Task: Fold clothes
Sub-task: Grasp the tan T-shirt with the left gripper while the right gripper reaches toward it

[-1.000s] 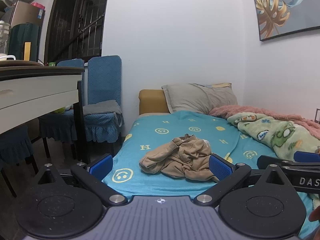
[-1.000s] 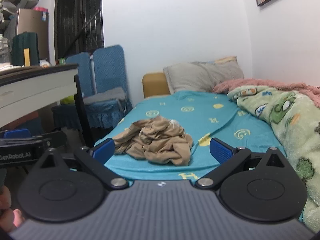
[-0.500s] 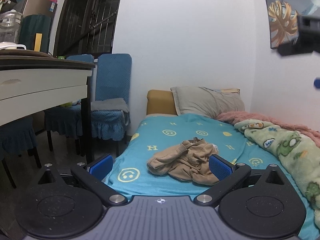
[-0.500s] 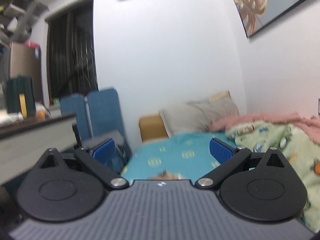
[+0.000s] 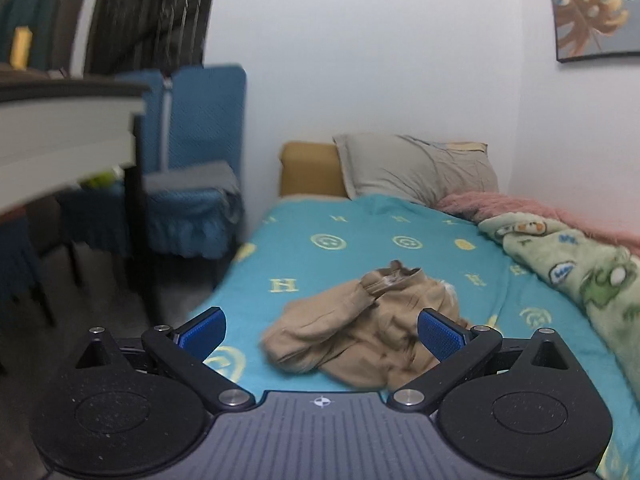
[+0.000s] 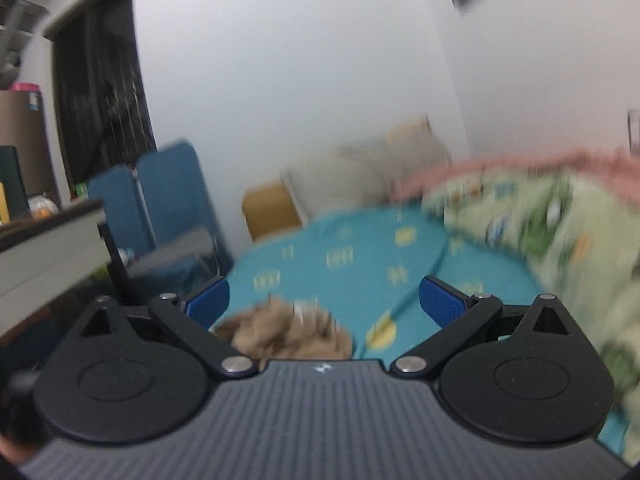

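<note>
Two grippers, both empty, jaws wide apart, both well short of the garment. Far left: a tabletop point(image 5: 68, 120) and blue-covered chairs point(image 5: 196, 184) stand off the bed, out of the work area. Left gripper point(image 5: 322, 330) faces down the bed point(image 5: 304, 248), its blue pads framing a crumpled tan garment point(image 5: 372, 328) lying in a heap on the teal sheet near the foot end. The heap shows no clean edges or corners, so it likely needs spreading flat before any fold. Right gripper point(image 6: 324, 300) view is blurred; the garment point(image 6: 288, 332) shows low between its jaws, partly hidden by the gripper body. Right: a green cartoon blanket point(image 5: 576, 276) and a pink one behind it are bunched along the wall side, leaving the sheet free for folding. Nothing gripped; the task is barely begun.
</note>
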A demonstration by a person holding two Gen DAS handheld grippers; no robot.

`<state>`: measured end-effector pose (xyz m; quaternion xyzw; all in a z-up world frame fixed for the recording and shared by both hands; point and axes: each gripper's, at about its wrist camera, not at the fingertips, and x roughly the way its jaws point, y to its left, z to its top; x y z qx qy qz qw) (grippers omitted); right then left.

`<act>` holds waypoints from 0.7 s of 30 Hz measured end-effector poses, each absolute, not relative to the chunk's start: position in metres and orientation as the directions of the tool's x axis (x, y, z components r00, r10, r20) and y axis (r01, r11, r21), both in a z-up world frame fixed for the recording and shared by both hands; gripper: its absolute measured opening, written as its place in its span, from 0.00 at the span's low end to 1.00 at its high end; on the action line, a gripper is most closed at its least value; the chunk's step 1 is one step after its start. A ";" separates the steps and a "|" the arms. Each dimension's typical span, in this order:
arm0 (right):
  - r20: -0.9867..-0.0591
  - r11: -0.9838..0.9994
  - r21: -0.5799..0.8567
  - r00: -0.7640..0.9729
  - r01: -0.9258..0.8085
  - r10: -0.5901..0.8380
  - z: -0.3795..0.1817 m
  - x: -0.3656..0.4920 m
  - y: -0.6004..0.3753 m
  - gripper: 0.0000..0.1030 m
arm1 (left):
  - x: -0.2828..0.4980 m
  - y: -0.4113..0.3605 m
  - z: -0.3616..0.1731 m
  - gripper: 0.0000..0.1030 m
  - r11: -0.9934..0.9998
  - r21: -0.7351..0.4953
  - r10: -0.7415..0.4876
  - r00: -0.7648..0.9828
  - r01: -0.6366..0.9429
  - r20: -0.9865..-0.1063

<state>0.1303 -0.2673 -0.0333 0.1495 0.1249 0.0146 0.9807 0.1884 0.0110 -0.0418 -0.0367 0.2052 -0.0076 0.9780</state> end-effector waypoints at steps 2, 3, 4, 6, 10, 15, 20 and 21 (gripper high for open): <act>-0.267 0.959 0.283 0.962 0.025 0.054 -0.043 0.140 -0.264 1.00 | 0.223 0.010 -0.048 0.99 0.995 -0.096 -0.031 0.909 -0.010 -0.416; -0.266 0.964 0.266 0.962 0.018 0.055 -0.045 0.146 -0.262 1.00 | 0.239 0.009 -0.051 0.97 0.994 -0.104 -0.026 0.905 -0.020 -0.424; -0.265 0.969 0.248 0.963 0.011 0.057 -0.047 0.151 -0.260 1.00 | 0.254 0.009 -0.055 0.97 0.994 -0.111 -0.025 0.899 -0.026 -0.437; -0.264 0.973 0.232 0.963 0.004 0.059 -0.049 0.158 -0.256 1.00 | 0.283 0.008 -0.064 0.95 0.990 -0.140 -0.040 0.882 -0.030 -0.469; -0.325 0.970 0.243 0.941 -0.016 0.096 -0.070 0.183 -0.258 1.00 | 0.330 0.007 -0.086 0.85 0.983 -0.181 -0.081 0.842 -0.020 -0.534; -0.377 0.949 0.314 0.915 -0.019 0.143 -0.092 0.201 -0.266 1.00 | 0.354 0.006 -0.100 0.10 0.989 -0.148 -0.101 0.826 0.021 -0.554; -0.366 0.941 0.338 0.919 -0.015 0.146 -0.097 0.201 -0.269 1.00 | 0.305 0.007 -0.065 0.07 0.994 -0.069 -0.106 0.899 0.085 -0.424; -0.357 0.940 0.341 0.923 -0.014 0.144 -0.095 0.199 -0.269 1.00 | 0.291 0.007 -0.057 0.07 0.993 -0.052 -0.114 0.910 0.102 -0.399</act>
